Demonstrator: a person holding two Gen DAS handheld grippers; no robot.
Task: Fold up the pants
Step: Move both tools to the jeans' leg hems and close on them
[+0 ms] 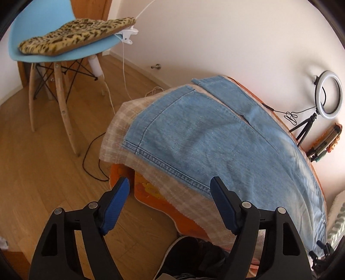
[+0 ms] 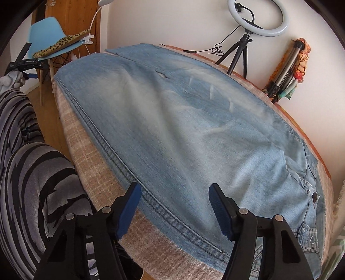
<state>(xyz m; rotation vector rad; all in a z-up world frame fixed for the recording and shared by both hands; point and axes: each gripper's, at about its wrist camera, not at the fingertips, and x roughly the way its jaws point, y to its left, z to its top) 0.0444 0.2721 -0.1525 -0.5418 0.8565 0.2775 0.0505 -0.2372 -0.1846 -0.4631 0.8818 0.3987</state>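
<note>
I see the light-blue denim pants (image 2: 183,133) lying spread flat on a beige checked cloth (image 2: 90,163) that covers an orange table (image 1: 185,217). The legs run toward the far left, where the hems lie near the table's far corner, and the waistband with its button sits at the near right in the right wrist view. A stitched side seam runs along the near edge of the denim, close to the cloth's border.

My right gripper (image 2: 174,193) hangs just above that near seam with its blue pads apart; nothing is between them and they press on nothing. My left gripper (image 1: 170,187) stands over the table's near-left corner, also with its pads spread wide and empty: one finger is over the wooden floor (image 1: 43,172), the other over the edge of the denim.

Beyond the table stand a ring light (image 2: 257,18) on a small black tripod, against the white wall, and a folded tripod (image 2: 284,69) wrapped with a coloured scarf. To the left is a light-blue chair (image 1: 49,32) with a leopard-print cushion (image 1: 75,34) and a white clip at its edge. A leg in grey-and-black striped trousers (image 2: 38,183) shows at the left of the right wrist view.
</note>
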